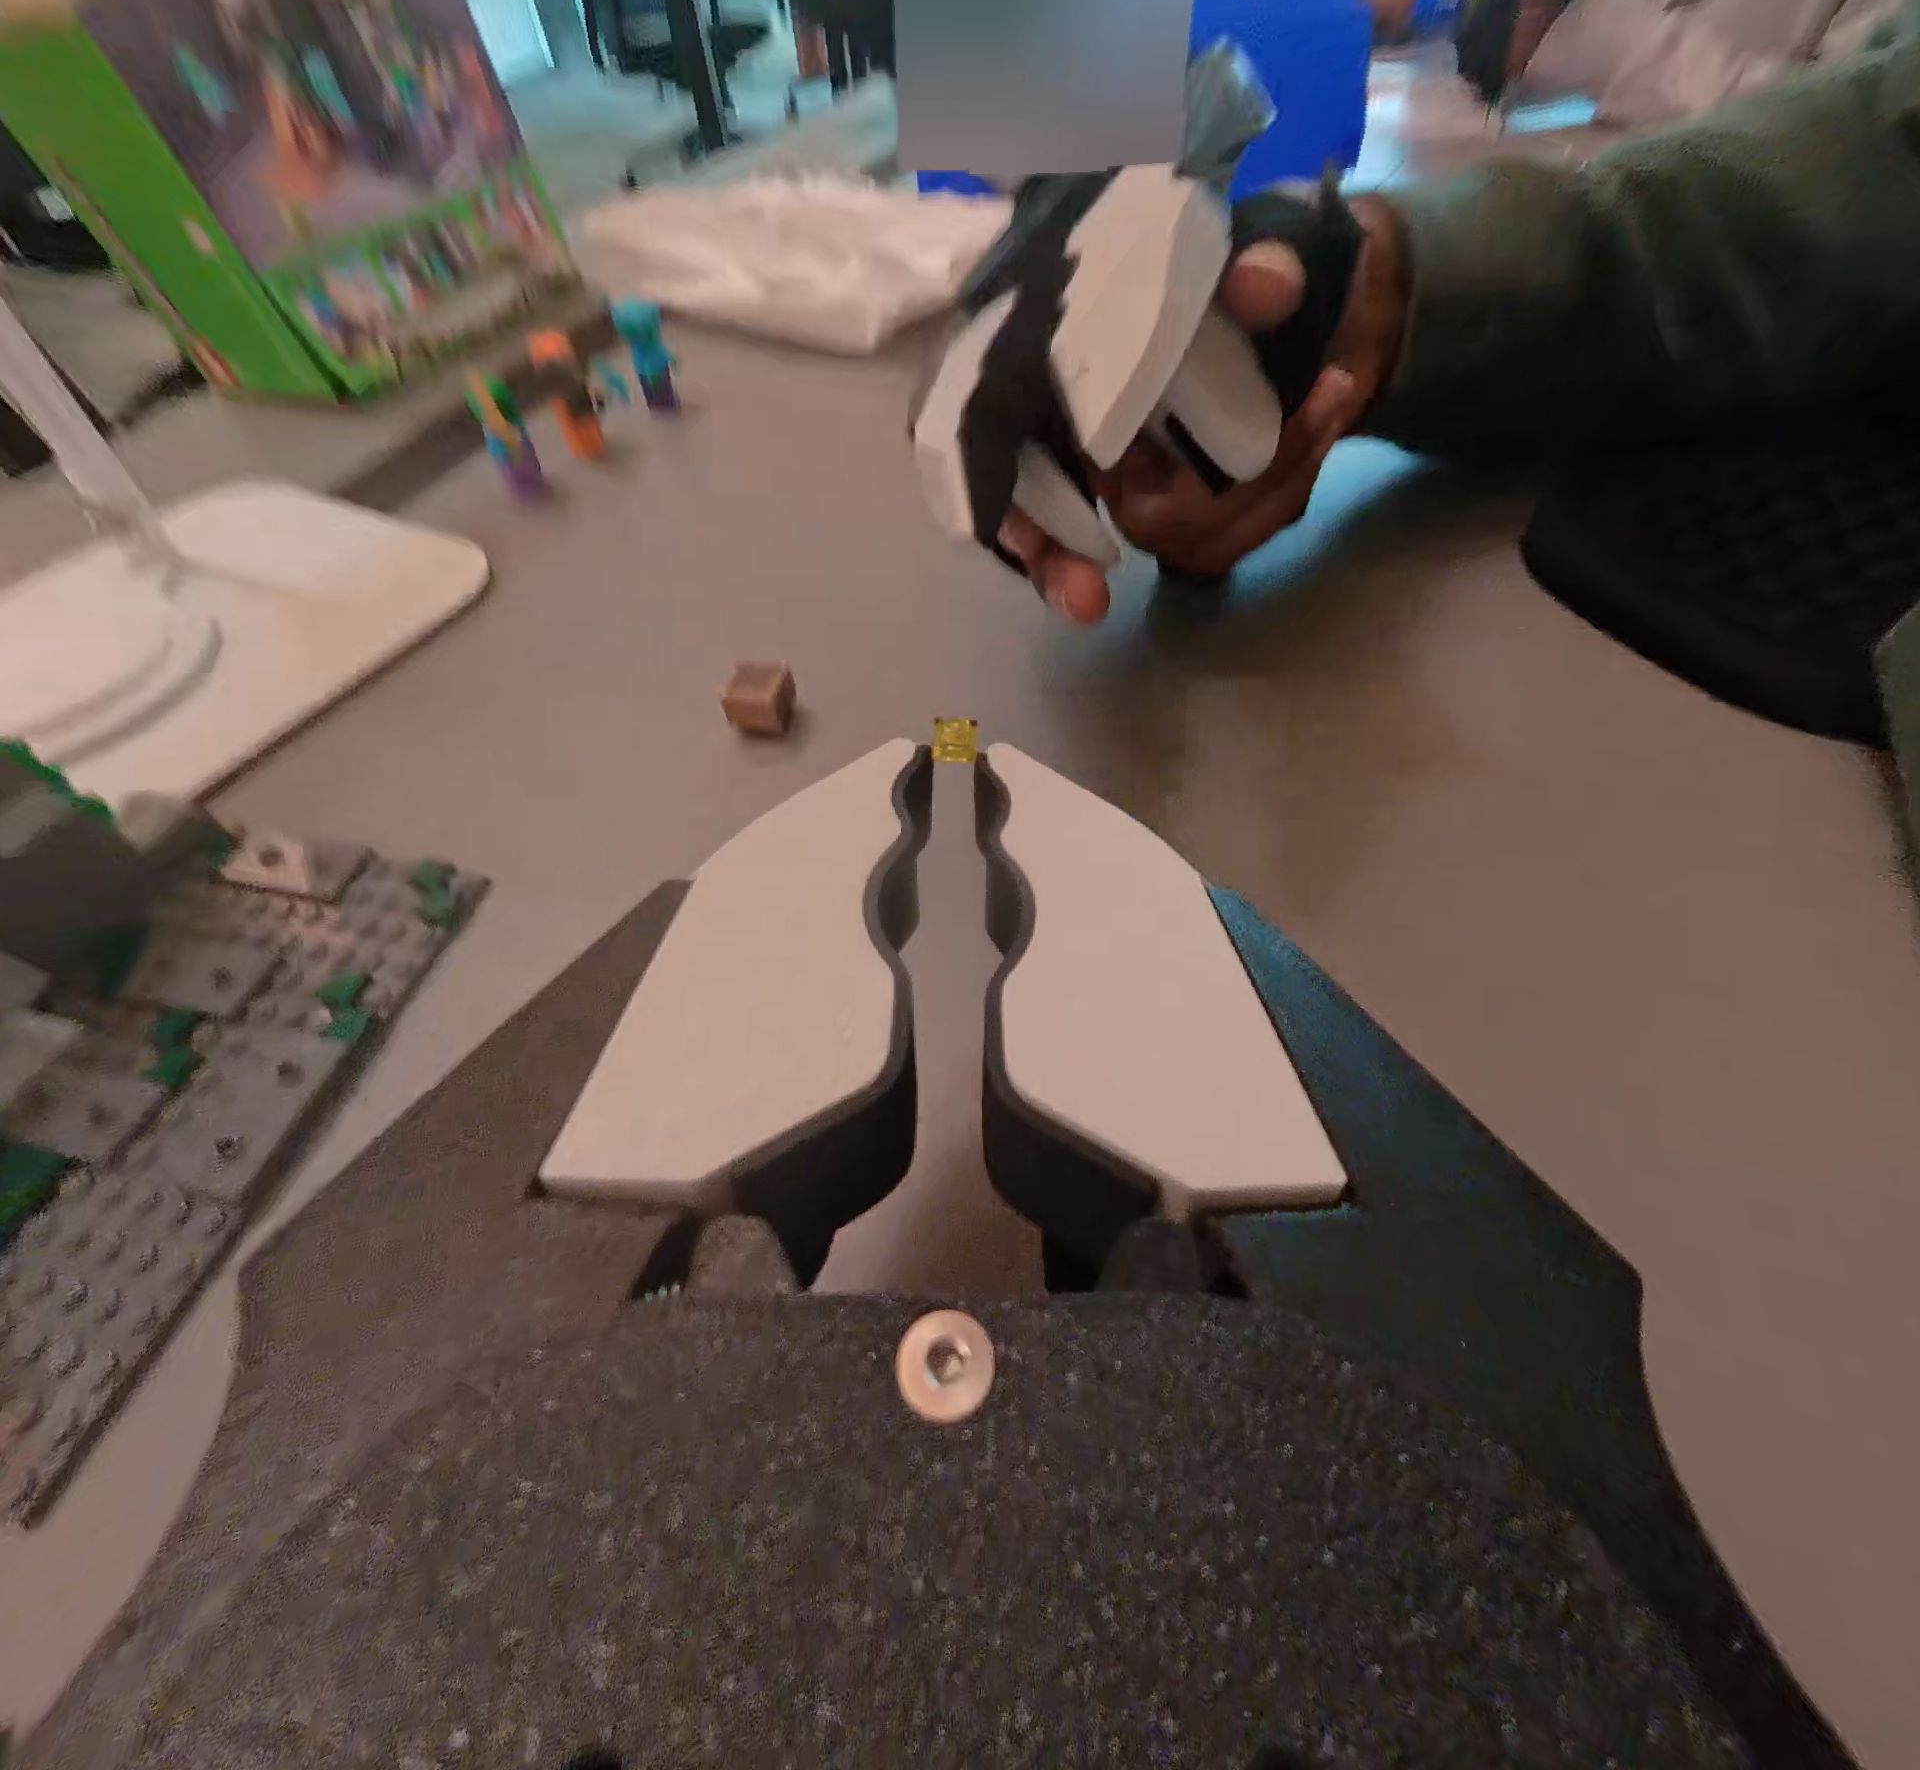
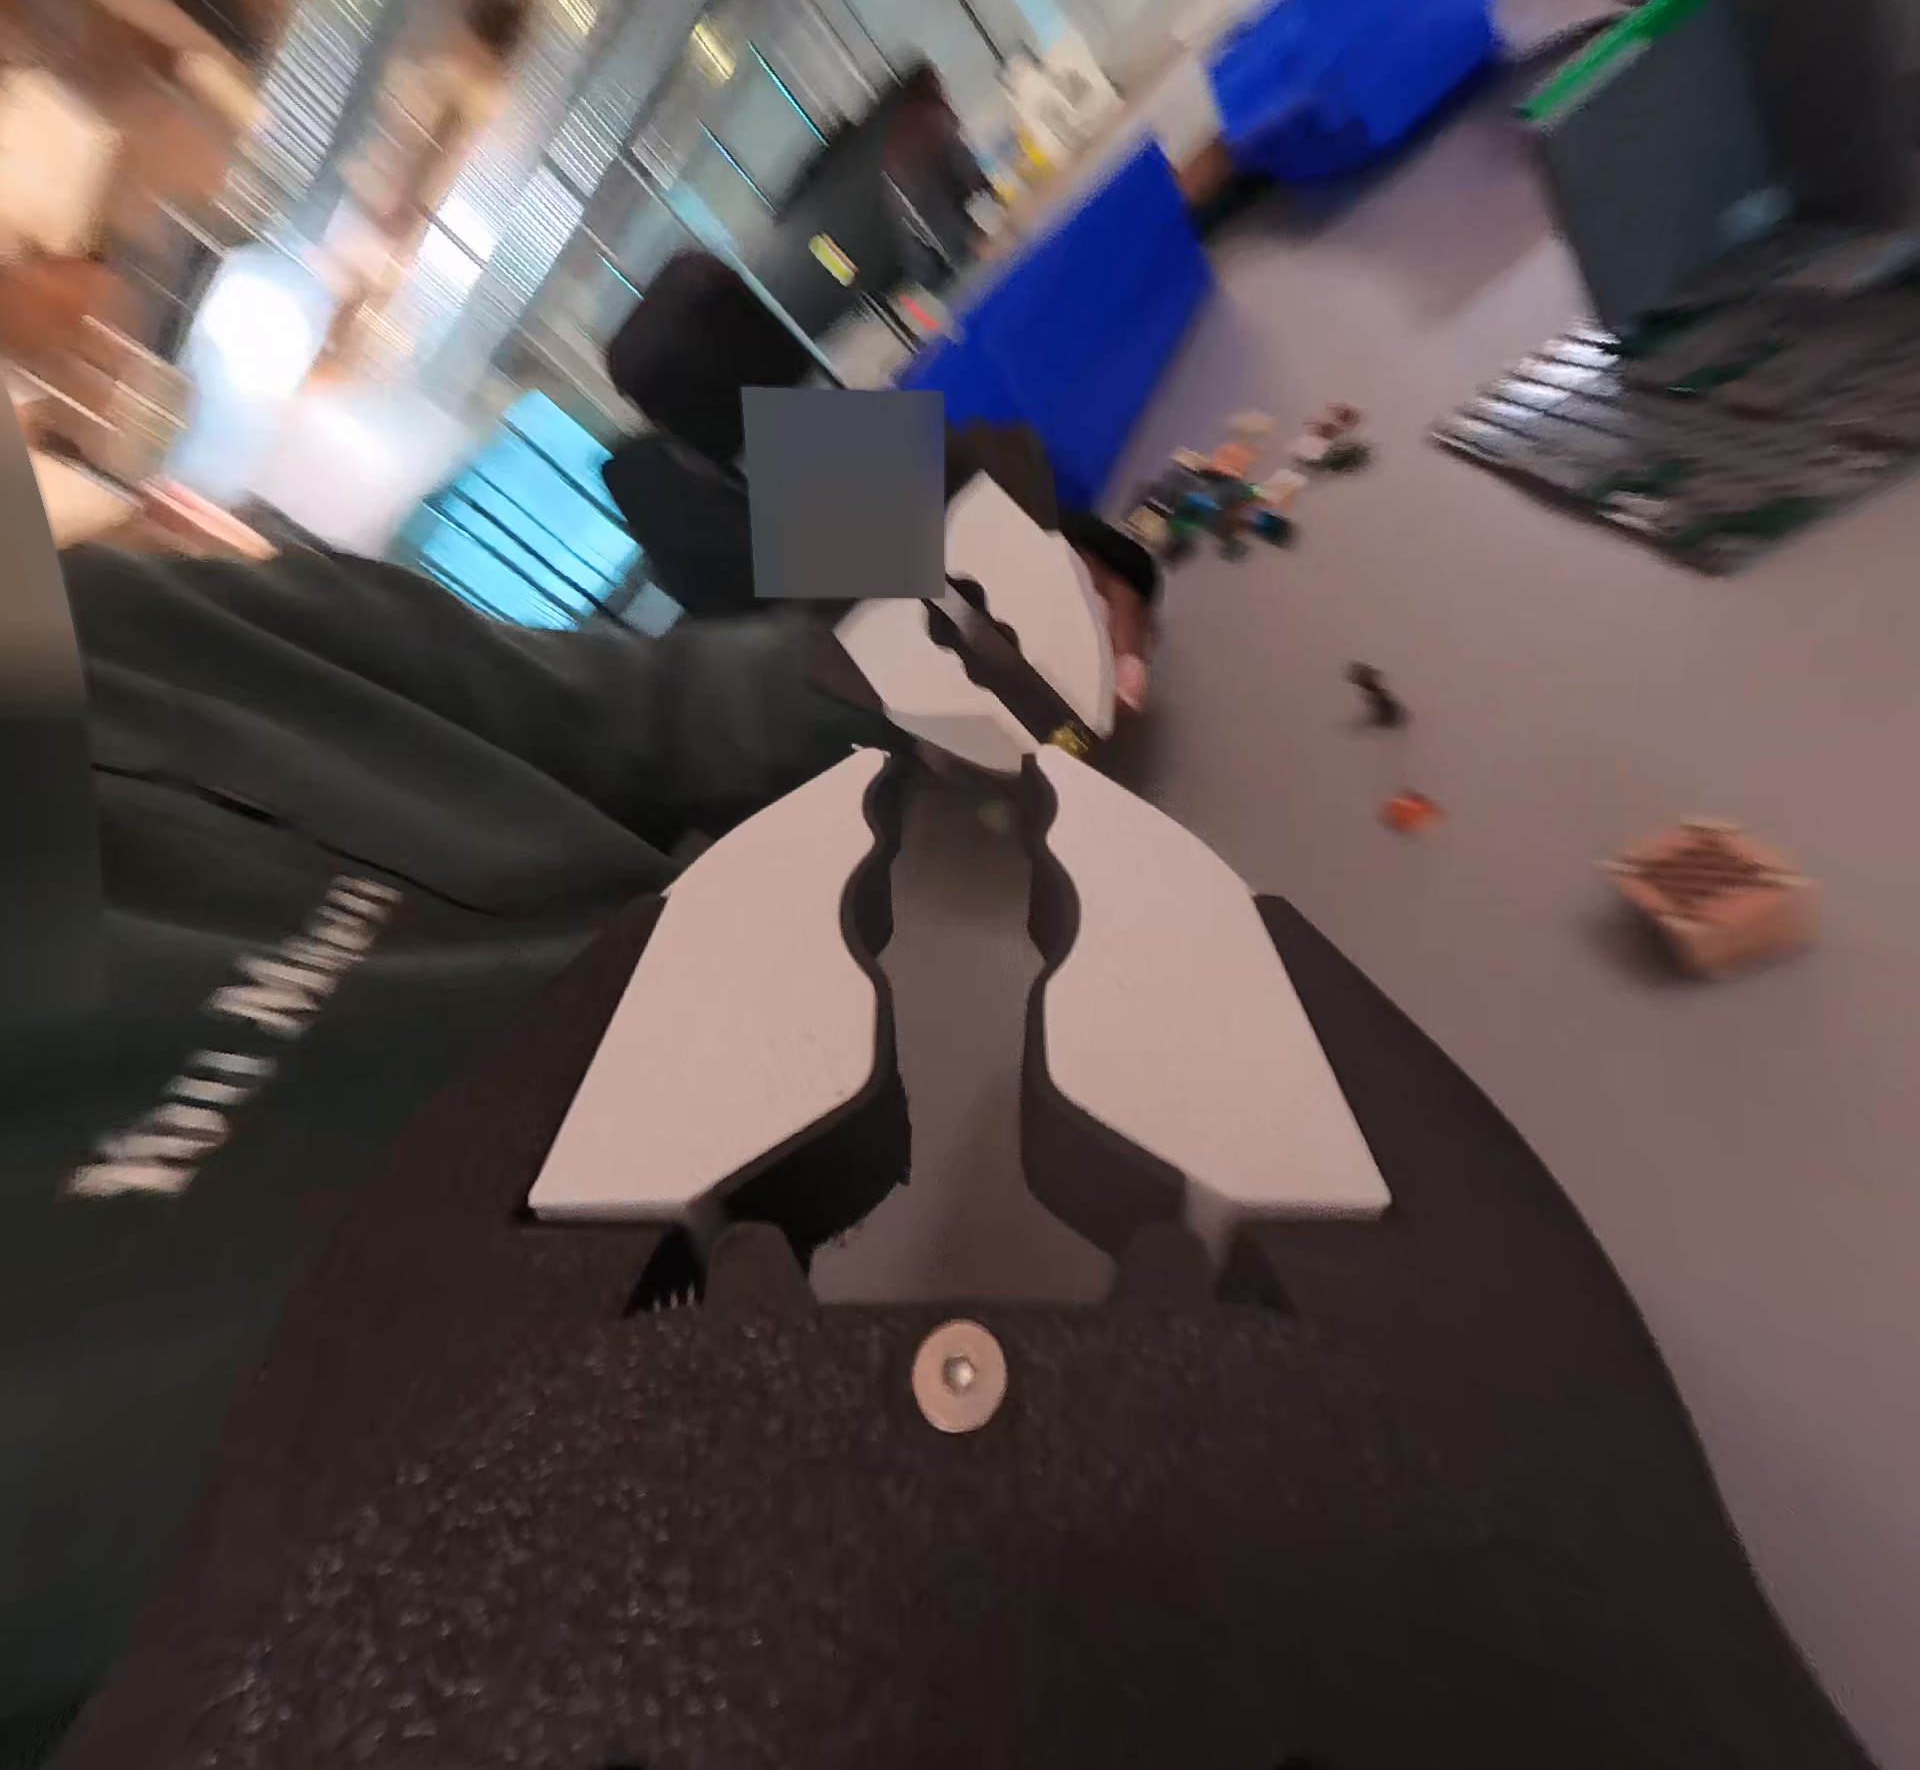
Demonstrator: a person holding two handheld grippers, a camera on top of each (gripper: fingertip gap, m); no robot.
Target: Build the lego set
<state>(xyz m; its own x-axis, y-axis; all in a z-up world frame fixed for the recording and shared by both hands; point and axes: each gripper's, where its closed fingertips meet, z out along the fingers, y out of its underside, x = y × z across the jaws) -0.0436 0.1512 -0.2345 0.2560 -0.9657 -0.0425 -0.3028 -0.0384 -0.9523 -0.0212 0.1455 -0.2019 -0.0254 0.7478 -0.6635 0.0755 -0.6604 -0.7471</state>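
My left gripper (image 1: 954,756) is shut on a tiny translucent yellow lego piece (image 1: 954,740) at its fingertips, held above the grey table. My right gripper (image 2: 956,770) is open and empty, and points at the left gripper (image 2: 1060,718) close ahead, where the yellow piece (image 2: 1072,736) shows at the tips. In the left wrist view the right gripper (image 1: 1039,432) hangs in a hand farther off, above the table. The part-built grey and green lego model (image 1: 208,1045) lies at the left; it is blurred at the right in the right wrist view (image 2: 1714,453).
A brown cube (image 1: 758,699) lies just ahead on the left, and also shows in the right wrist view (image 2: 1714,899). Minifigures (image 1: 571,390) stand before the set's box (image 1: 260,162). A white lamp base (image 1: 239,577), white bags (image 1: 790,266), an orange piece (image 2: 1408,808) and loose pieces (image 2: 1247,484) lie around. Some 4 centimeters of space lies between my two pairs of fingers.
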